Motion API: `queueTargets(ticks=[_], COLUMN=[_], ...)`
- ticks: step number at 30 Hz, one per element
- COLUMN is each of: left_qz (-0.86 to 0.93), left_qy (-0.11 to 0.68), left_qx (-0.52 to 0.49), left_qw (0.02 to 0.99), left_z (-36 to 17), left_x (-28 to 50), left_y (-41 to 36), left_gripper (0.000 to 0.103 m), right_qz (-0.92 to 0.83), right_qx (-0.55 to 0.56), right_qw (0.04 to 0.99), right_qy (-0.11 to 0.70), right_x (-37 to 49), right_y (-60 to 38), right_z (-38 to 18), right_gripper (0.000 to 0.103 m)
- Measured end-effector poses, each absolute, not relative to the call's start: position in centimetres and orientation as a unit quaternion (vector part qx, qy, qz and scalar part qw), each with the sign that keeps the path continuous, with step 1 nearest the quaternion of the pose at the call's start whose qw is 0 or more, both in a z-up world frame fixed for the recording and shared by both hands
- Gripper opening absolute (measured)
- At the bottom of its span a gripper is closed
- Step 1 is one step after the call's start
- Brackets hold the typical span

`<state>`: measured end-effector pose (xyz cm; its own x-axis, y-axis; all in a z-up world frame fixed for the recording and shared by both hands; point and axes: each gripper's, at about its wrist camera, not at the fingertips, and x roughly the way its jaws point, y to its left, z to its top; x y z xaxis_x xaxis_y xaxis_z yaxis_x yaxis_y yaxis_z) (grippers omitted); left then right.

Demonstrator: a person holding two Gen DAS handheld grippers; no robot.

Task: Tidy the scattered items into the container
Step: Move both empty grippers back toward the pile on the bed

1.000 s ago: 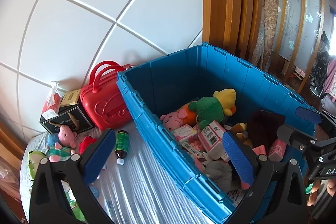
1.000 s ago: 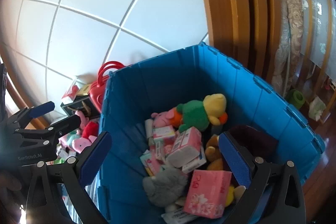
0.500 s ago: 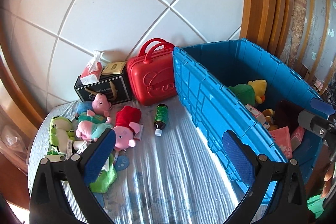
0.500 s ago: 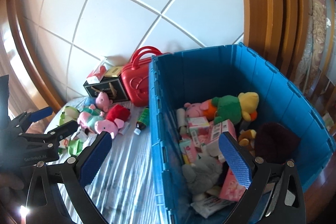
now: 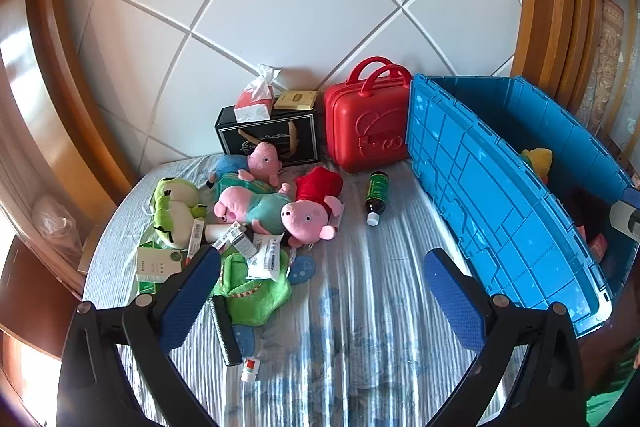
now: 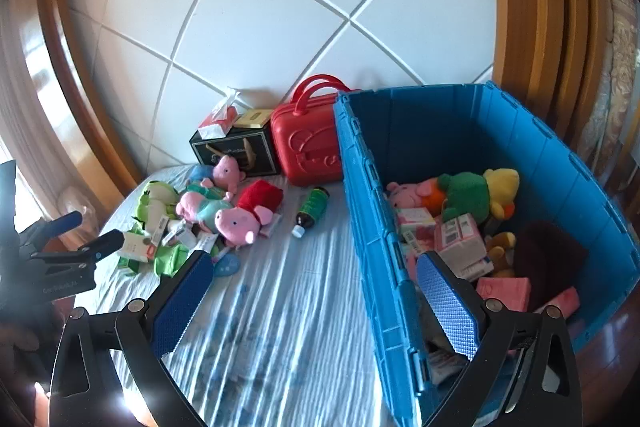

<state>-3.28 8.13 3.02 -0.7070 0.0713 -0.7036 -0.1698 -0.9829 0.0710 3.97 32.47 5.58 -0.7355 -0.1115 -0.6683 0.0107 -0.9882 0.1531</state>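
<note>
1. Both the left gripper (image 5: 318, 293) and right gripper (image 6: 314, 301) have fingers spread, empty, ready to collect.
2. Toys (image 5: 276, 205) and bottle (image 5: 377, 191) lie scattered on the bed (image 5: 360, 327), beside the blue bin (image 6: 460, 131), which is partly filled.

Below my left gripper (image 5: 320, 279) spreads a striped blue-white bedsheet (image 5: 360, 327). Ahead to the left lie the pig plushes (image 5: 308, 217), a frog plush (image 5: 176, 205) and small cartons (image 5: 154, 263). Straight ahead lies a dark bottle (image 5: 377, 191), beyond it a red case (image 5: 366, 125) and black box (image 5: 272, 141); the blue crate (image 5: 500, 195) stands to the right.
</note>
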Motion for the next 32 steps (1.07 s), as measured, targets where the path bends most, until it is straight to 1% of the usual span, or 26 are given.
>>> queueTargets(ticks=[8,14,26,32], left_qz=[0.918,0.919,0.920,0.920], left_qy=[0.049,0.055,0.026,0.027], left_qx=[-0.391,-0.391,-0.392,-0.392], left_qw=[0.029,-0.001,-0.014,-0.007], left_z=[3.0,2.9,2.8,2.9], left_x=[-1.8,-0.8,0.2,0.4], left_y=[4.9,3.2,1.3,1.2], left_gripper=[0.103,0.103,0.103,0.103], right_qz=[-0.929,-0.928,-0.928,-0.927], right_qx=[0.364,0.364,0.365,0.367], right_qw=[0.034,0.041,0.047,0.048], right_qy=[-0.064,-0.063,-0.058,-0.058], right_x=[5.0,5.7,6.1,6.1], right_y=[30.5,29.4,28.1,27.9], right_z=[6.0,6.2,6.3,6.2], right_gripper=[0.103,0.103,0.103,0.103])
